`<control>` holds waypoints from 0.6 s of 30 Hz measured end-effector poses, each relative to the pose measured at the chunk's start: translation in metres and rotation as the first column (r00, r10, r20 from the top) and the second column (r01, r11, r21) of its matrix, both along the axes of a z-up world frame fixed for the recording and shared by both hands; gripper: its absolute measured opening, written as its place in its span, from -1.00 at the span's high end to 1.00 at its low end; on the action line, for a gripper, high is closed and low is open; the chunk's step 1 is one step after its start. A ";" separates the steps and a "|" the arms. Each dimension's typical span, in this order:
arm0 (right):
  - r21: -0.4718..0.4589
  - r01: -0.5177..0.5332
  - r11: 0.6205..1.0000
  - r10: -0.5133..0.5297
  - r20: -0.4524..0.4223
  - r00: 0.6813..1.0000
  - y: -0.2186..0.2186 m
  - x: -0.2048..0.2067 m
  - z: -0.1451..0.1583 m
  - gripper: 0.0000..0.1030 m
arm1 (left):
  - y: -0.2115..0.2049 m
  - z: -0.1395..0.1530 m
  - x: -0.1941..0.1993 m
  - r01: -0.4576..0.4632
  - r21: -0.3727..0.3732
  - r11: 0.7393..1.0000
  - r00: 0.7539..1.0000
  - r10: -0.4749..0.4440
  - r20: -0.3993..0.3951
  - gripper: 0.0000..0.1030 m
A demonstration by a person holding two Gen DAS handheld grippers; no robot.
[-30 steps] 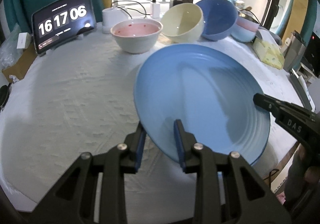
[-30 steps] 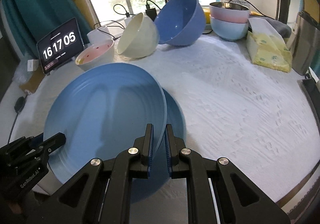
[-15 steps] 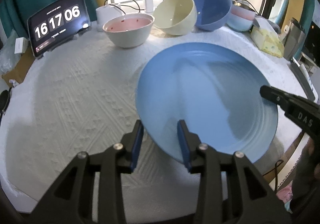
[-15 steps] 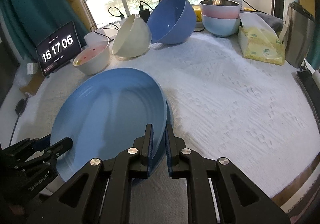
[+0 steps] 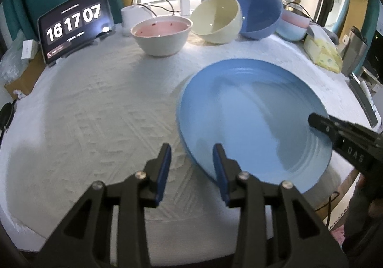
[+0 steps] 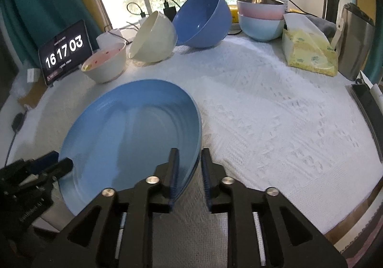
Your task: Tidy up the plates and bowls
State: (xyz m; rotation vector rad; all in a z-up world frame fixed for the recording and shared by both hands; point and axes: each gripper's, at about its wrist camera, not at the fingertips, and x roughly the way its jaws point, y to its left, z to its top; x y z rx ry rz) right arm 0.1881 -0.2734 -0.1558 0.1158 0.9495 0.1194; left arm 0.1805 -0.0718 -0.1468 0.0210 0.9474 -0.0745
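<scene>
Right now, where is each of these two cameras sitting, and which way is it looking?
Left wrist: rides the left gripper, facing the window across the table; its open fingers, and the right gripper entering from the right, show.
Right wrist: rides the right gripper, facing the window; its fingers straddle the plate rim.
Both show the blue plate, the bowls and clock.

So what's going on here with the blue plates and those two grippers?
A person is stacking dishes with two handheld grippers. The blue plate lies on another blue plate on the white tablecloth. The right gripper is open, its fingers straddling the stack's rim without pinching it. The left gripper is open too, at the opposite edge, with one finger over the rim. At the back, the white bowl stands upright, and the cream bowl and dark blue bowl lie tipped.
</scene>
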 end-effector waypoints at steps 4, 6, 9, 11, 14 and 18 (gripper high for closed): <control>0.013 0.007 1.000 -0.007 -0.006 1.000 -0.002 0.002 0.001 0.46 | 0.010 0.006 0.002 -0.030 -0.013 0.999 0.999 0.030 0.022 0.26; 0.021 0.021 1.000 -0.021 0.006 1.000 -0.007 0.003 0.006 0.39 | 0.015 0.011 0.004 -0.044 -0.031 0.999 0.998 0.045 0.036 0.26; 0.041 0.043 0.998 -0.044 0.034 0.998 -0.016 0.006 0.015 0.28 | 0.023 0.016 0.009 -0.064 -0.066 0.996 0.996 0.067 0.050 0.23; 0.048 0.052 0.997 -0.055 0.043 0.998 -0.021 0.008 0.016 0.24 | 0.027 0.016 0.012 -0.077 -0.091 0.993 0.996 0.081 0.048 0.16; 0.065 0.064 0.996 -0.066 0.028 0.997 -0.025 0.012 0.011 0.22 | 0.028 0.012 0.019 -0.088 -0.113 0.990 0.995 0.092 0.030 0.15; 0.079 0.052 0.995 -0.053 0.003 0.999 -0.024 0.016 0.003 0.22 | 0.022 0.003 0.026 -0.080 -0.114 0.990 0.997 0.081 0.003 0.14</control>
